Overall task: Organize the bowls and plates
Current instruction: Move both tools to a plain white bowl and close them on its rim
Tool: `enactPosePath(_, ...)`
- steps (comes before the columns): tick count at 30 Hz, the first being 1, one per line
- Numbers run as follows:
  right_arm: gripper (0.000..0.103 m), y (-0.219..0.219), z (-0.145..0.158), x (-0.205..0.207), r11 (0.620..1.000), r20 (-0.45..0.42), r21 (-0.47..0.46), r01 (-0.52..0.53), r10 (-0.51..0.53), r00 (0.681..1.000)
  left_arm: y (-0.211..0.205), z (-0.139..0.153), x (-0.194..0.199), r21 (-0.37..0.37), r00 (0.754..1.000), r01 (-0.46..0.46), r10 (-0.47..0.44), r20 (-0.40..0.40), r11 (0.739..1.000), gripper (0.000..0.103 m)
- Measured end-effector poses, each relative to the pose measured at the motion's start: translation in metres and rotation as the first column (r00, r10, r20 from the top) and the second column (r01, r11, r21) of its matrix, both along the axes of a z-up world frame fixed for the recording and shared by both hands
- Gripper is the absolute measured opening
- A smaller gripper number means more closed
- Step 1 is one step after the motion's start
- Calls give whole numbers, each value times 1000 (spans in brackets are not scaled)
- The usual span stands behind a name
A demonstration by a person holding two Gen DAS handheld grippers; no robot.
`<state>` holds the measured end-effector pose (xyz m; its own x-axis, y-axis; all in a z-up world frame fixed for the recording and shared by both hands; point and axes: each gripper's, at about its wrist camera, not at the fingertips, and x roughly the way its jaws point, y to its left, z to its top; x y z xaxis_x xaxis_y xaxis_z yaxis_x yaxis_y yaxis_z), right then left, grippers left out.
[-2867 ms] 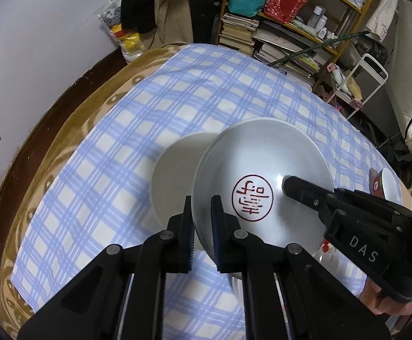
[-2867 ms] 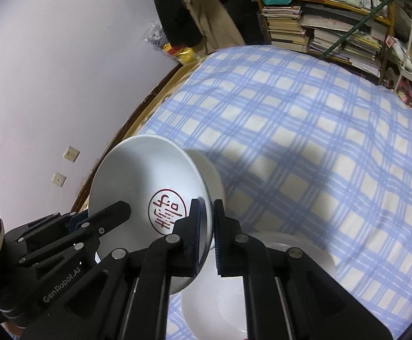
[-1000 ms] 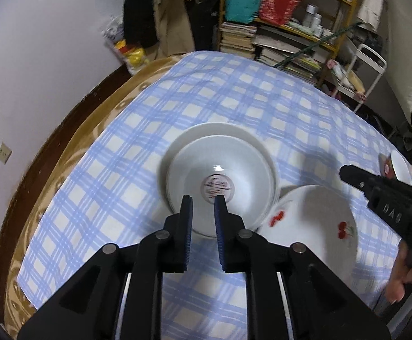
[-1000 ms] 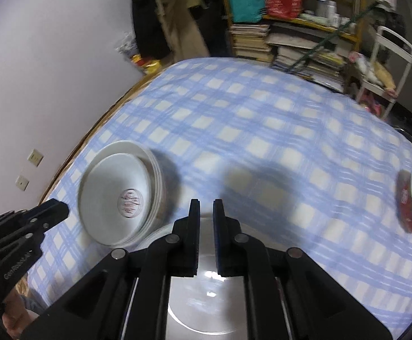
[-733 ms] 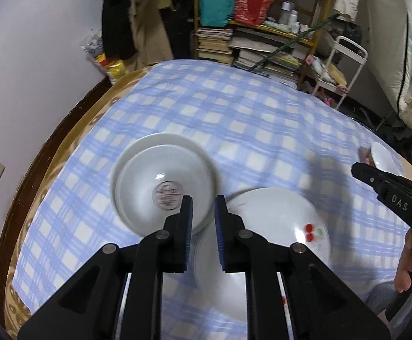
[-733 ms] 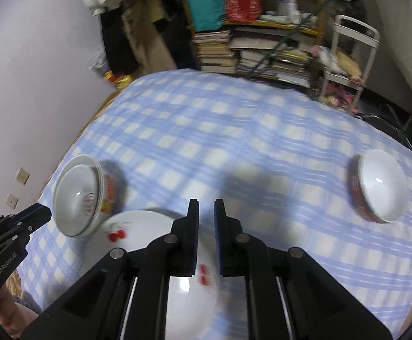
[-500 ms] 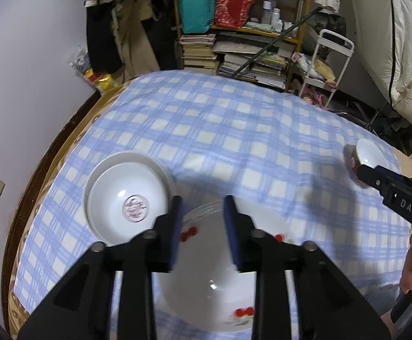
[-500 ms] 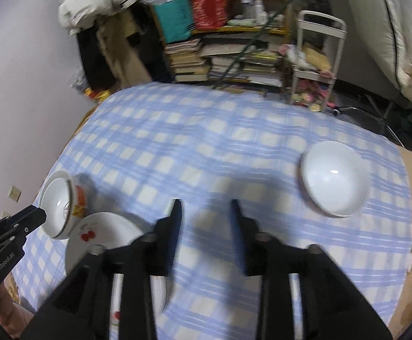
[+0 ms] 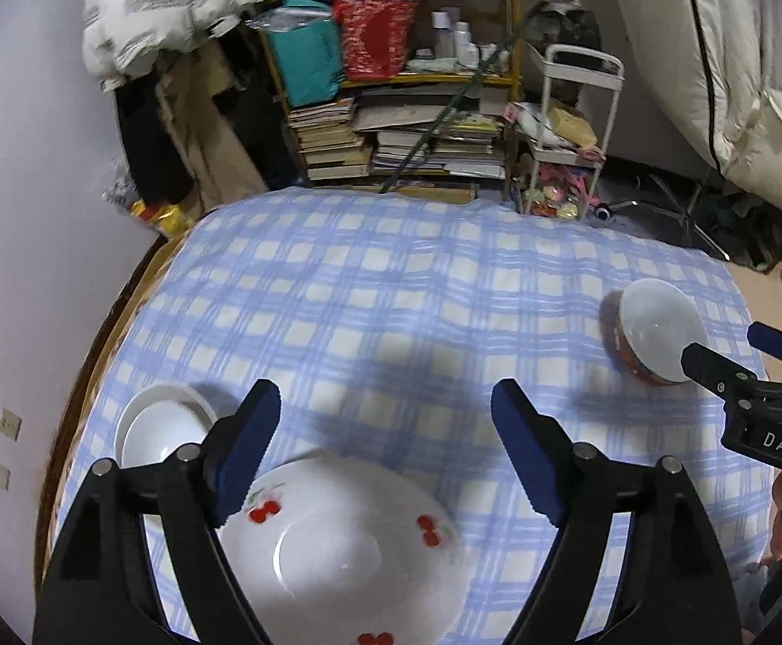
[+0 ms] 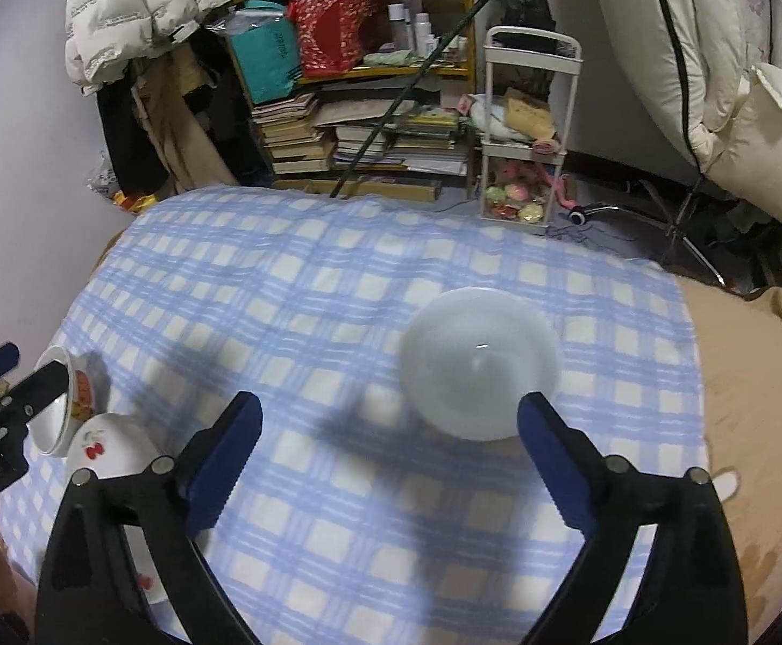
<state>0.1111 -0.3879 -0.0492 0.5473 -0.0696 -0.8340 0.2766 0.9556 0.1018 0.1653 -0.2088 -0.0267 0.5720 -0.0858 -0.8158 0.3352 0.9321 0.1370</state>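
My left gripper (image 9: pixel 385 408) is open and empty, raised above a white plate with red cherries (image 9: pixel 337 548) at the near edge of the checked table. A stack of white bowls (image 9: pixel 162 430) sits at the near left. A white bowl with a red outside (image 9: pixel 654 330) sits at the far right, beside the right gripper's tips (image 9: pixel 724 355). My right gripper (image 10: pixel 388 419) is open and empty, just short of that bowl (image 10: pixel 480 363). In the right wrist view the cherry plate (image 10: pixel 111 446) and the bowl stack (image 10: pixel 65 408) lie at the left by the left gripper (image 10: pixel 14 371).
A blue and white checked cloth (image 9: pixel 391 290) covers the table. A cluttered bookshelf (image 9: pixel 391 80), a white cart (image 9: pixel 568 134) and hanging coats (image 9: pixel 176 54) stand beyond the far edge. A wall with sockets (image 9: pixel 9 424) is at the left.
Both grippers let go of the bowl with the red seal, now nested in the left stack, then rose, pulled back and opened wide. The right gripper swung toward the far-right bowl.
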Motion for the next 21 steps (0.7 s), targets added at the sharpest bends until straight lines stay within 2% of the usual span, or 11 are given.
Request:
enactPosePath(6,101,-34,-7,2,999,-51,-15,44,-44,998,-44,-5,12,27,998,50,-49,-36,998,81)
enactPosePath(11,101,-57,-11,1,999,-61,-10,36,-37,997,-80,-12,19,27,991,120,-118,-69,992,81)
enactPosePath(16,100,-73,-21,5,997,-92,-55,47,-51,994,-117,-30,26,44,981,163,-157,-109,986,81)
enactPosePath(21,91,-86,-37,9,998,-132,-43,51,-57,990,-141,-46,33,28,968,208,-202,-147,978,81)
